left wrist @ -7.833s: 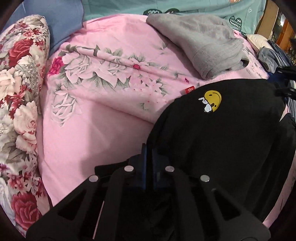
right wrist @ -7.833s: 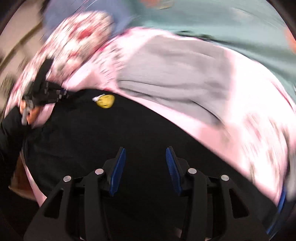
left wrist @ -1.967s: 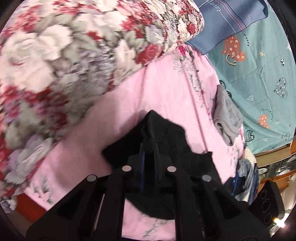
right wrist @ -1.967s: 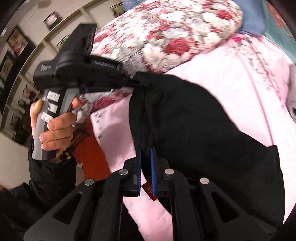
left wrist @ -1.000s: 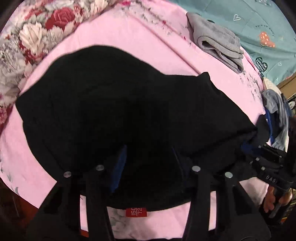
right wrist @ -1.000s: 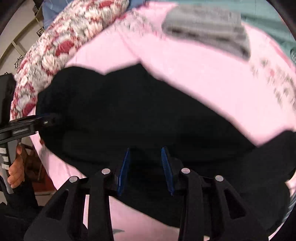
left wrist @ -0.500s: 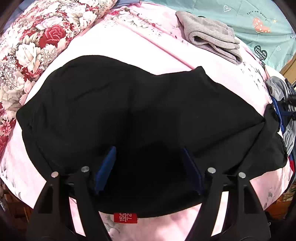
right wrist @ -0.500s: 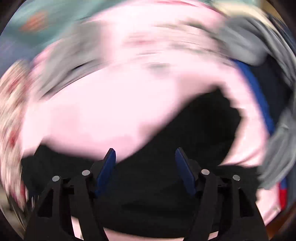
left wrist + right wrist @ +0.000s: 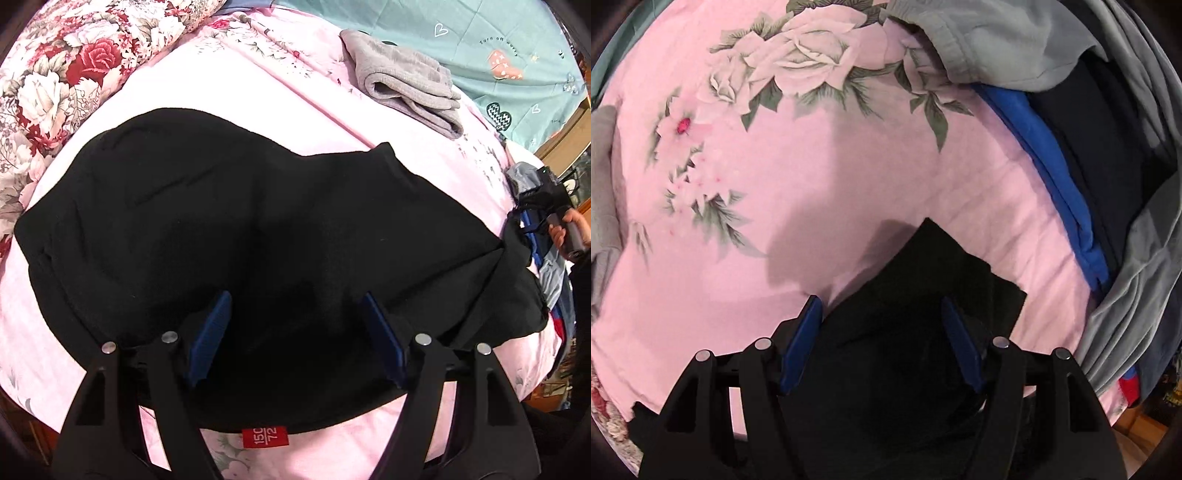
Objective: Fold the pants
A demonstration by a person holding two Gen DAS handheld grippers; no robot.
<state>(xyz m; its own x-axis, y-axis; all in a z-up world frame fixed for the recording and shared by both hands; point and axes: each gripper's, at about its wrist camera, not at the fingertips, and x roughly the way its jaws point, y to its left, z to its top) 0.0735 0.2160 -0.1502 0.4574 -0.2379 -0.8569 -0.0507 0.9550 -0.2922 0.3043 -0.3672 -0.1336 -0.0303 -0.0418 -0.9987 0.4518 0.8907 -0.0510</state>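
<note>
The black pants lie folded across the pink floral bedsheet, with a red size tag at their near edge. My left gripper is open and empty just above their near middle. My right gripper is open over the pants' end, jaws on either side of the cloth, gripping nothing. The right gripper also shows at the right edge of the left wrist view, at the pants' right end.
A folded grey garment lies at the far side of the bed. A floral quilt is bunched at the left. A pile of grey, blue and dark clothes lies at the right. A teal sheet is behind.
Both grippers let go of the pants and opened wide. The pants were laid folded on the bed. My right gripper swung to the pants' right end.
</note>
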